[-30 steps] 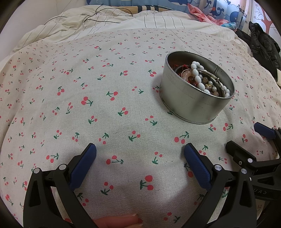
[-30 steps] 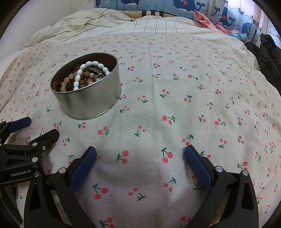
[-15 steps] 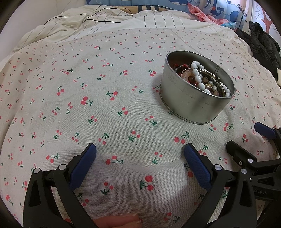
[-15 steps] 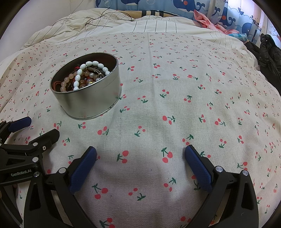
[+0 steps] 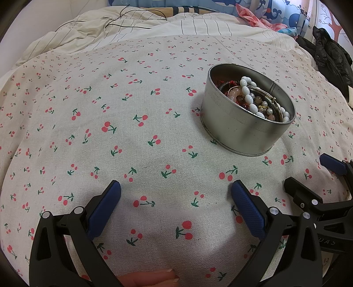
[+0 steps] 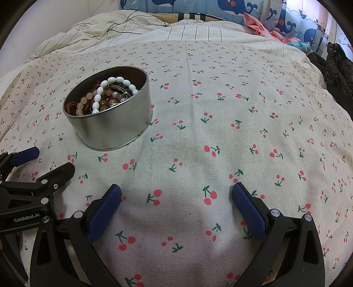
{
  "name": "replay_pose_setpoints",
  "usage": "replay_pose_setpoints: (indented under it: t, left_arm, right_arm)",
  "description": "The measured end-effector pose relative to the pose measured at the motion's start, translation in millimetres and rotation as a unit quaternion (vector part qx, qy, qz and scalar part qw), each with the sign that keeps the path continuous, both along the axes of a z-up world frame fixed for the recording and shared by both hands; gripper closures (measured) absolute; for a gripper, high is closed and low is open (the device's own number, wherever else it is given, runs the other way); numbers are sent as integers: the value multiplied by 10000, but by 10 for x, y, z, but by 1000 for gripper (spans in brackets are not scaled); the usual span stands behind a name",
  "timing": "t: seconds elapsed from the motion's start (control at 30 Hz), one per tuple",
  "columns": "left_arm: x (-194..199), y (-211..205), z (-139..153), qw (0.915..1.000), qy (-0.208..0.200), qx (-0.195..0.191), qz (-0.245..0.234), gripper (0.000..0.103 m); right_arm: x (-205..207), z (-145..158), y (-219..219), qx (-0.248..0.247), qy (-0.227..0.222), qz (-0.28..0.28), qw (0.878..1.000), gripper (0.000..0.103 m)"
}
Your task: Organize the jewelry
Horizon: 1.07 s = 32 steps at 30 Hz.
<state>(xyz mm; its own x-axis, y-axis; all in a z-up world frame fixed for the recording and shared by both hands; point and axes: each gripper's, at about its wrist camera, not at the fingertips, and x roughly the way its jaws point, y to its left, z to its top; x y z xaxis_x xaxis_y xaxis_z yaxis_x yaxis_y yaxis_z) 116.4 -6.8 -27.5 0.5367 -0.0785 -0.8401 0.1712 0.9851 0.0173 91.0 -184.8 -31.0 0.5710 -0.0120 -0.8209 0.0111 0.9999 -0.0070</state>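
A round silver tin (image 5: 242,130) (image 6: 114,128) stands on the cherry-print cloth (image 5: 132,136), filled with bead bracelets; a white bead bracelet (image 5: 251,99) (image 6: 114,88) lies on top of pink and red ones. My left gripper (image 5: 175,198) is open over bare cloth, down and to the left of the tin. My right gripper (image 6: 176,198) is open too, down and to the right of the tin, with nothing between its fingers. Each gripper shows at the edge of the other's view: the right one (image 5: 308,174) and the left one (image 6: 42,161).
A fingertip (image 5: 150,278) shows at the bottom edge of the left wrist view. Behind the cloth lie a striped duvet (image 6: 194,31) with a thin black cable (image 5: 132,24), a whale-print fabric (image 6: 231,8), pink cloth (image 6: 260,24) and a black jacket (image 6: 337,68) at the right.
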Motion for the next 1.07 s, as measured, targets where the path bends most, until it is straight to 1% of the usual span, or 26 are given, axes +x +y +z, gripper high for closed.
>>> replay_pose_setpoints:
  t: [0.43, 0.57, 1.07]
  left_arm:
    - [4, -4, 1, 10000, 3, -5, 1, 7]
    - [7, 41, -4, 9999, 7, -156, 8, 7]
    - [-5, -6, 5, 10000, -28, 65, -24, 7]
  right_arm:
    - [-1, -1, 6, -1, 0, 0, 10000, 7]
    - [-2, -1, 4, 2, -2, 0, 10000, 7]
    - [-4, -3, 9, -2, -1, 0, 10000, 7]
